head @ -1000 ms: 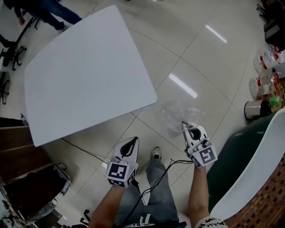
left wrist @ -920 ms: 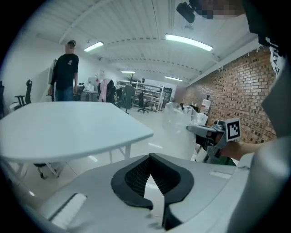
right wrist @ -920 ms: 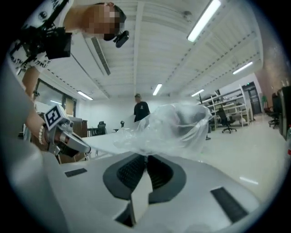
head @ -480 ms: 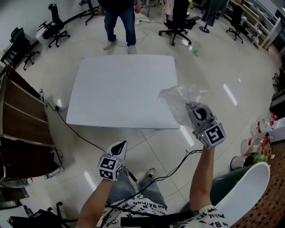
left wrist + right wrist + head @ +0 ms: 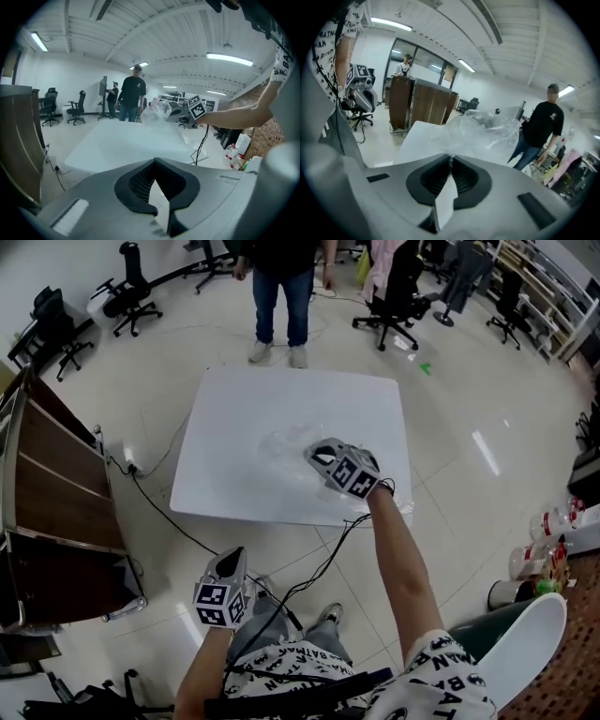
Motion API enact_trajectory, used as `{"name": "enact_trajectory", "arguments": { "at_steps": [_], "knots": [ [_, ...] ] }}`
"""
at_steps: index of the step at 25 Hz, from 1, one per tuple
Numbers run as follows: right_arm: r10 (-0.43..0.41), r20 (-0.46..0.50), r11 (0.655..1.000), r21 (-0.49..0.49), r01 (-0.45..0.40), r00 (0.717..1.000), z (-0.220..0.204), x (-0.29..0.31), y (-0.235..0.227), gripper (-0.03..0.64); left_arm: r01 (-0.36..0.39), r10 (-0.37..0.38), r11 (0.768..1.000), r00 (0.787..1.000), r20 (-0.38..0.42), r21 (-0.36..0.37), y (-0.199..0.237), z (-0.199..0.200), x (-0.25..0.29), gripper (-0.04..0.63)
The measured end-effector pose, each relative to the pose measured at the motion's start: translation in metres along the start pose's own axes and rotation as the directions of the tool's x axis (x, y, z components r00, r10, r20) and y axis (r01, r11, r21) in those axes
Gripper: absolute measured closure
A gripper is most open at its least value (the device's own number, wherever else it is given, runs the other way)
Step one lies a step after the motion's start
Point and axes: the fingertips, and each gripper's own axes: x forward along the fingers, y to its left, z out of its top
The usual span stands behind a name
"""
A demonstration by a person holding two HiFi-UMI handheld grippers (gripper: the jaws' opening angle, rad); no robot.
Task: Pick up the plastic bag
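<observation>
The clear, crumpled plastic bag [image 5: 284, 445] hangs just above the white table [image 5: 244, 399], pinched at its edge by my right gripper [image 5: 322, 455], which is shut on it. In the right gripper view the bag [image 5: 487, 130] billows out from the closed jaw tips of the right gripper [image 5: 450, 159]. My left gripper [image 5: 228, 562] is low over the floor, short of the table's near edge, jaws together with nothing between them. From the left gripper view the bag [image 5: 156, 112] shows far off over the table [image 5: 122, 145].
A person [image 5: 281, 287] stands at the table's far side. Office chairs [image 5: 389, 296] ring the room. A brown cabinet [image 5: 56, 493] stands left. Cables [image 5: 159, 512] cross the floor. Bottles [image 5: 553, 531] and a white chair [image 5: 511, 643] are at the right.
My right gripper has carried the bag from near the floor up and left over the table. The left gripper stayed low at the left.
</observation>
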Motion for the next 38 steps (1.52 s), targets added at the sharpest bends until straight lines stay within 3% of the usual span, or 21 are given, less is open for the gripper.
{"name": "enact_trajectory", "arguments": {
  "at_steps": [3, 9, 10, 12, 14, 15, 19, 22, 23, 24, 25, 27, 29, 30, 31, 33, 36, 38],
  "knots": [
    [0.098, -0.038, 0.995, -0.023, -0.099, 0.994, -0.001, 0.070, 0.035, 0.603, -0.040, 0.040, 0.999, 0.999, -0.016, -0.029, 0.029, -0.008, -0.008, 0.595],
    [0.183, -0.122, 0.982, -0.023, -0.187, 0.976, -0.013, 0.148, 0.083, 0.591, -0.065, 0.062, 0.996, 0.997, -0.038, -0.061, 0.063, -0.019, -0.006, 0.595],
    [0.202, -0.141, 0.978, -0.015, -0.206, 0.969, -0.015, 0.158, 0.090, 0.560, -0.064, 0.062, 0.996, 0.997, -0.038, -0.063, 0.067, -0.018, -0.003, 0.595],
    [0.244, -0.171, 0.969, 0.002, -0.247, 0.955, -0.018, 0.172, 0.102, 0.418, -0.061, 0.059, 0.996, 0.998, -0.038, -0.066, 0.069, -0.016, 0.002, 0.595],
    [0.263, -0.183, 0.964, 0.017, -0.265, 0.947, -0.018, 0.172, 0.108, 0.412, -0.049, 0.047, 0.997, 0.998, -0.040, -0.067, 0.064, -0.013, 0.009, 0.595],
    [0.260, -0.174, 0.966, 0.040, -0.257, 0.950, -0.016, 0.166, 0.105, 0.366, -0.040, 0.037, 0.997, 0.998, -0.041, -0.066, 0.061, -0.011, 0.013, 0.595],
    [0.177, -0.075, 0.964, 0.215, -0.157, 0.981, 0.005, 0.121, 0.076, 0.359, 0.005, -0.007, 0.998, 1.000, -0.025, -0.064, 0.060, 0.003, 0.035, 0.595],
    [0.062, -0.047, 0.946, 0.322, -0.044, 0.997, -0.004, 0.080, 0.065, 0.363, 0.040, -0.041, 0.998, 0.999, -0.017, -0.041, 0.065, 0.016, 0.070, 0.595],
    [0.000, -0.067, 0.931, 0.365, 0.024, 0.998, -0.019, 0.062, 0.062, 0.379, 0.051, -0.052, 0.998, 0.998, -0.021, -0.022, 0.065, 0.022, 0.086, 0.595],
    [-0.076, -0.113, 0.905, 0.410, 0.116, 0.991, -0.042, 0.042, 0.059, 0.463, 0.058, -0.058, 0.998, 0.998, -0.027, 0.000, 0.066, 0.028, 0.103, 0.595],
    [-0.155, -0.183, 0.862, 0.455, 0.223, 0.971, -0.073, 0.019, 0.055, 0.606, 0.058, -0.057, 0.998, 0.998, -0.036, 0.023, 0.069, 0.035, 0.120, 0.595],
    [-0.267, -0.348, 0.720, 0.548, 0.426, 0.899, -0.148, -0.033, 0.056, 0.615, 0.045, -0.042, 0.997, 0.998, -0.055, 0.059, 0.082, 0.045, 0.150, 0.595],
    [-0.309, -0.457, 0.554, 0.627, 0.548, 0.834, -0.210, -0.079, 0.063, 0.616, 0.038, -0.032, 0.997, 0.996, -0.087, 0.071, 0.096, 0.047, 0.176, 0.595],
    [-0.315, -0.480, 0.495, 0.654, 0.573, 0.819, -0.230, -0.093, 0.066, 0.616, 0.041, -0.033, 0.997, 0.993, -0.115, 0.068, 0.101, 0.043, 0.189, 0.595],
    [-0.316, -0.485, 0.461, 0.673, 0.579, 0.816, -0.243, -0.099, 0.069, 0.616, 0.043, -0.034, 0.997, 0.989, -0.146, 0.063, 0.106, 0.037, 0.199, 0.595],
    [-0.304, -0.476, 0.459, 0.686, 0.565, 0.825, -0.255, -0.096, 0.070, 0.617, 0.035, -0.022, 0.997, 0.979, -0.204, 0.062, 0.112, 0.022, 0.214, 0.595],
    [-0.263, -0.495, 0.499, 0.665, 0.556, 0.828, -0.264, -0.080, 0.068, 0.615, -0.009, 0.029, 0.997, 0.963, -0.268, 0.076, 0.124, 0.003, 0.219, 0.595],
    [-0.259, -0.516, 0.489, 0.659, 0.571, 0.817, -0.270, -0.077, 0.063, 0.615, -0.044, 0.067, 0.996, 0.949, -0.308, 0.080, 0.137, -0.009, 0.219, 0.595]
  ]
}}
